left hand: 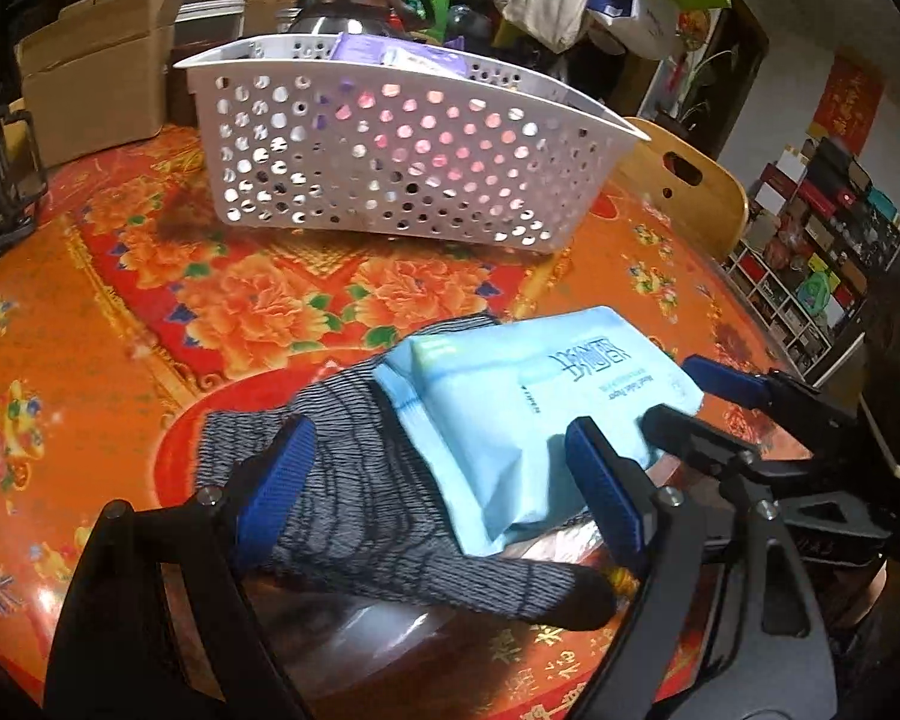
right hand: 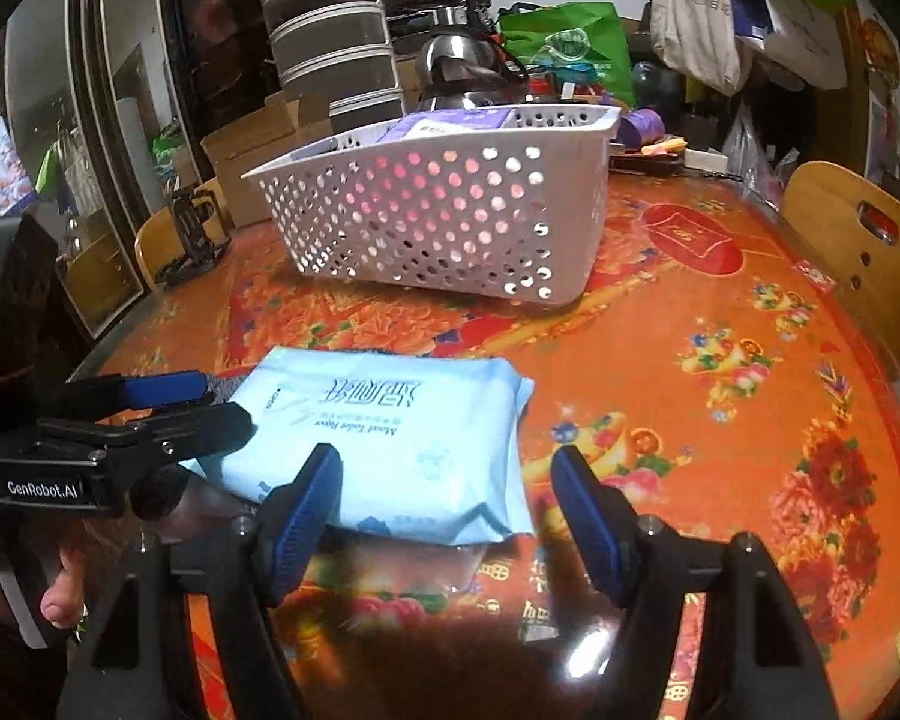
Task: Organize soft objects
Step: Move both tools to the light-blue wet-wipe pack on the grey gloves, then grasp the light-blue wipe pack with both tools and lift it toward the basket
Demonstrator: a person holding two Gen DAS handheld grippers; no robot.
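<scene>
We see both hand-held grippers, left (left hand: 432,480) and right (right hand: 444,516), released and empty; the wipes pack (right hand: 390,438) lies crosswise, probably nearer the right.

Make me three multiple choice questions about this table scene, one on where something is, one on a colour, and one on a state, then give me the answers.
1. Where does the wipes pack lie?
A. Inside the basket
B. Partly on the grey glove
C. On the chair

2. What colour is the basket?
A. White
B. Green
C. Black

3. How do the fingers of the right gripper stand?
A. Clamped on the basket
C. Closed on the glove
B. Open, gripping nothing

Answers:
1. B: in the left wrist view the pack overlaps the glove on the table.
2. A: its perforated walls are white in both views.
3. B: the right wrist view shows the blue pads apart, with a corner of the pack between them but not squeezed.
</scene>
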